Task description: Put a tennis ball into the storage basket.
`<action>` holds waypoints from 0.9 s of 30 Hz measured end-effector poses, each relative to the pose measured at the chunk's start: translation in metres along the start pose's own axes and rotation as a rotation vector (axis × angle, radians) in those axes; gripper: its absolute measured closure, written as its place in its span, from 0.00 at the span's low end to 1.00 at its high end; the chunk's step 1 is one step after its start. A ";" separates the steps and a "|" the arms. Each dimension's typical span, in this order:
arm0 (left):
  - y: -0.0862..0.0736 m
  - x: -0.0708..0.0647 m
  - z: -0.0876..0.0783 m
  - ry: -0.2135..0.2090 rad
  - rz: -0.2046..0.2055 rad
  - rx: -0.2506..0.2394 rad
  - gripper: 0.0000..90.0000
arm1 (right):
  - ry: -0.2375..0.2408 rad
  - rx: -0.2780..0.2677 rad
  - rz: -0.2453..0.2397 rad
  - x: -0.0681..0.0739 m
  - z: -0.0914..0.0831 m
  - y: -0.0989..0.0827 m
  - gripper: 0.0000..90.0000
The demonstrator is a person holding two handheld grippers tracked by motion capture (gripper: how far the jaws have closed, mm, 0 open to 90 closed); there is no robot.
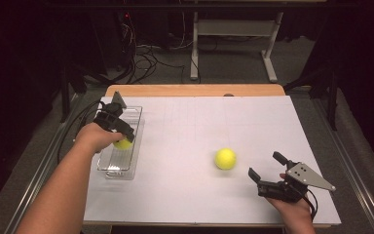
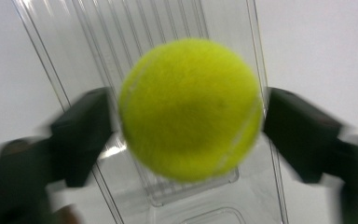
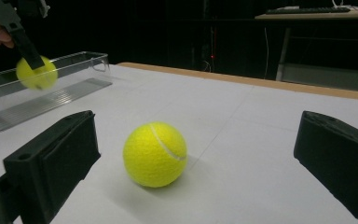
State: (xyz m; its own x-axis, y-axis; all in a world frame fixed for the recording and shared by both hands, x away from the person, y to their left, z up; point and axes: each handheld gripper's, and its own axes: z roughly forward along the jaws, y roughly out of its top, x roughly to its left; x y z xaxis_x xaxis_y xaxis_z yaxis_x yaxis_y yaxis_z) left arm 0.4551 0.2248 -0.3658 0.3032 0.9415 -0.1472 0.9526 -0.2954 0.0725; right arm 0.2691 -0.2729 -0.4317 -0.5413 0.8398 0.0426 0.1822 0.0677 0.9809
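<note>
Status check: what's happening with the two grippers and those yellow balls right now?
Left gripper open over clear tray, ball between jaws, not pinched. Right gripper open, facing second ball. Nothing between.

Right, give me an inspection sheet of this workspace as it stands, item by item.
Surface: white table top with a wooden far edge, flat and bare in the middle.
Job's things: clear plastic rectangular tray at the left; one yellow felt tennis ball over the tray, between the left gripper's fingers; a second yellow tennis ball resting on the table.
Clutter: nothing seen.
Grippers: left gripper over the tray, fingers apart from the ball, not pressing; right gripper open, aimed at the second ball, not touching it.
Cables: black cable trailing from the left gripper; loose cables on the floor beyond.
Surroundings: dark room, white desk legs behind.
</note>
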 end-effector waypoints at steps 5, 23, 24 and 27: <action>-0.001 -0.006 0.000 0.016 0.011 0.012 0.01 | 0.000 -0.004 -0.001 0.000 0.000 0.001 0.00; -0.010 -0.013 -0.008 0.002 0.028 -0.001 0.01 | -0.002 0.002 -0.004 0.001 0.001 0.000 0.00; -0.011 -0.014 -0.008 0.006 0.030 -0.001 0.01 | -0.002 0.003 -0.005 0.001 0.001 0.000 0.00; -0.015 -0.018 -0.011 0.002 0.048 -0.004 0.01 | -0.001 0.001 -0.008 0.001 0.001 0.001 0.00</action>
State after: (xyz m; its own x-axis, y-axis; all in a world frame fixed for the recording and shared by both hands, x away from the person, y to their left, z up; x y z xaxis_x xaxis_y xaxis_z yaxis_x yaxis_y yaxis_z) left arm 0.4354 0.2137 -0.3533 0.3482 0.9267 -0.1413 0.9370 -0.3394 0.0833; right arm 0.2695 -0.2709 -0.4313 -0.5422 0.8395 0.0351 0.1791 0.0747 0.9810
